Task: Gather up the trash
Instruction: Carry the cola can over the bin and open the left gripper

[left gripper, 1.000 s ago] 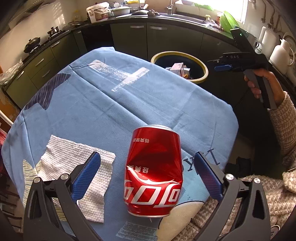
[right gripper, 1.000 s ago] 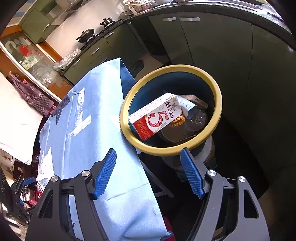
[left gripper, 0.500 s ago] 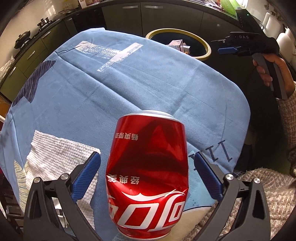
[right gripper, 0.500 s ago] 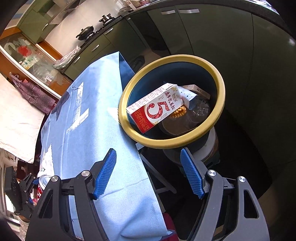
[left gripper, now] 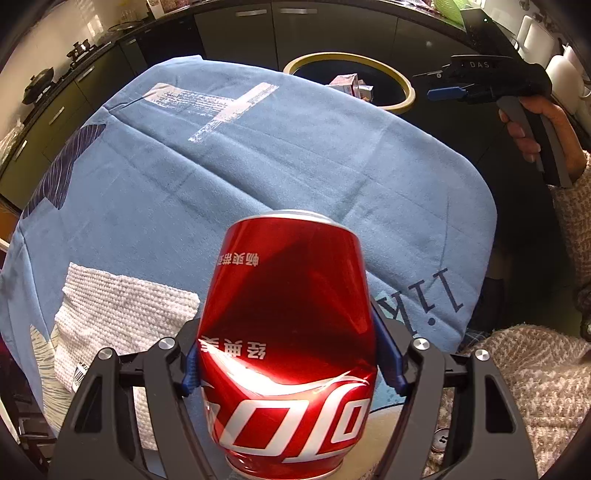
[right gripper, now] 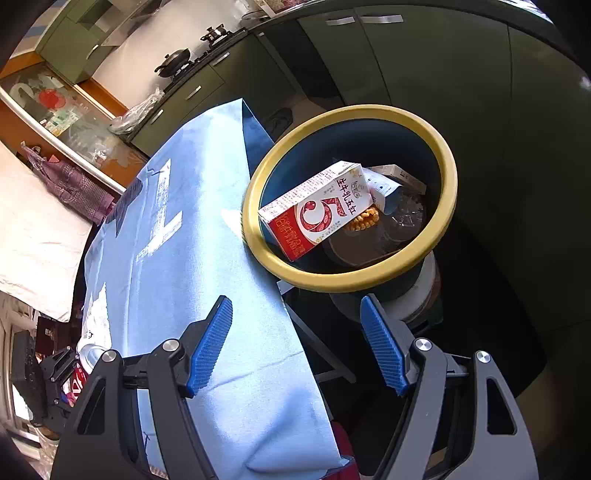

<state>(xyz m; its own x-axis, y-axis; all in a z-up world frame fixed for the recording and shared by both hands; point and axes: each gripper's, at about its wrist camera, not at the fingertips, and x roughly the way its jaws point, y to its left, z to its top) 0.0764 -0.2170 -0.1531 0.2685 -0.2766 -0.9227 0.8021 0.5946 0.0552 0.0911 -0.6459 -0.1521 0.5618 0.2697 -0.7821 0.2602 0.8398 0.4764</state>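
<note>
A dented red drink can (left gripper: 288, 332) stands on the blue tablecloth (left gripper: 258, 155) near its front edge. My left gripper (left gripper: 288, 354) is closing its jaws around the can, and the blue pads touch both of its sides. A white paper towel (left gripper: 122, 314) lies flat on the cloth just left of the can. My right gripper (right gripper: 295, 317) hangs open and empty over the table's far corner, beside the yellow-rimmed bin (right gripper: 443, 155). The bin holds a red and white milk carton (right gripper: 317, 210) and other trash. The right wrist view shows the can (right gripper: 79, 376) small at lower left.
The bin (left gripper: 402, 85) stands off the table's far right corner, in front of dark green kitchen cabinets (left gripper: 236, 33). A hand (left gripper: 532, 125) in a knitted sleeve holds the right gripper (left gripper: 443, 92) above it. A pan (right gripper: 173, 61) sits on the stove at the back.
My left gripper dropped lower around the can, and its jaws came in from wide open until the pads met the can's sides. The right gripper has stayed over the bin.
</note>
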